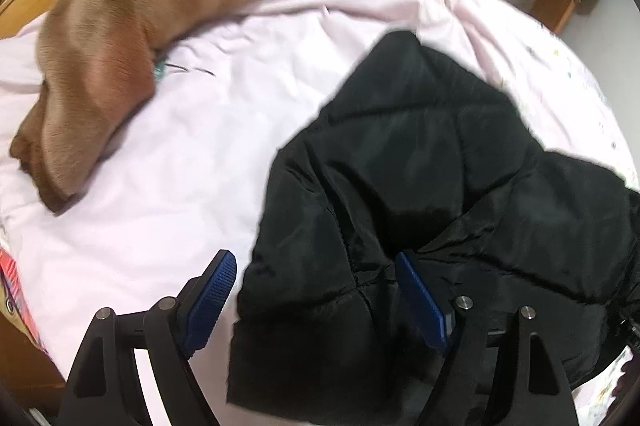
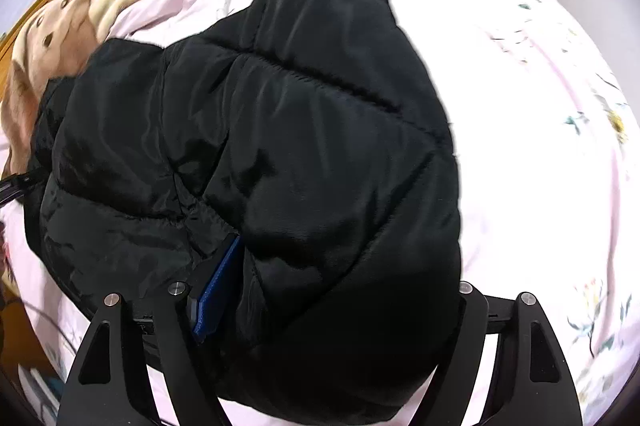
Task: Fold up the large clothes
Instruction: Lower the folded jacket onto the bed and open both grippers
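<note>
Over the pink sheet [image 1: 160, 166] both claws gape around the black jacket [image 2: 280, 146]; only the left view shows both pads.

Bare sheet [image 1: 168, 166] left of jacket [image 1: 420, 166]
</note>
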Demonstrator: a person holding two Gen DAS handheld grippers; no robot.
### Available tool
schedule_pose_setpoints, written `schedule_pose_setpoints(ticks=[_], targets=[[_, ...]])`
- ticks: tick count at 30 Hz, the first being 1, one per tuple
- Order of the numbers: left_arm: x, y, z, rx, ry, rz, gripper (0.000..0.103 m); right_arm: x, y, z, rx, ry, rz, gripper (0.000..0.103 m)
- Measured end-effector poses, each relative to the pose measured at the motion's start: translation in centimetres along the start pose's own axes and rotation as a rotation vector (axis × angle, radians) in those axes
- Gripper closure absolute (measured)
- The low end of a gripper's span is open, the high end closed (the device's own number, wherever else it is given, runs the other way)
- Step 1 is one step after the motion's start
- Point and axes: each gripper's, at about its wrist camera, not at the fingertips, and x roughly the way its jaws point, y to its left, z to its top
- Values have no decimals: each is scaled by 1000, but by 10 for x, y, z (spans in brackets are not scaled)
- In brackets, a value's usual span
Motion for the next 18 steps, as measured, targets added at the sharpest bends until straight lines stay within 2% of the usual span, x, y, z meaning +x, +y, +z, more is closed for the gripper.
schedule_pose_setpoints(ticks=[4,6,9,11,16,18], targets=[[-38,0,-13,-9,-40,-29,22,-20,10,-6,-1,-55,-43,25],[-55,2,-20,9,-60,-58,22,-36,10,-7,13,-131,-65,25],[-80,-2,-38,25,-89,-97,22,-56,-12,-2,148,-191,-32,25],[-81,-1,-39,31,-89,-132,22,-68,-18,-3,185,-204,-14,25],[-95,-16,-71,66,-104,-139,22,-94,2,-26,96,-244,-32,25],[-101,-20,-83,76,-110,-178,22,-107,11,-39,79,-268,-28,25]])
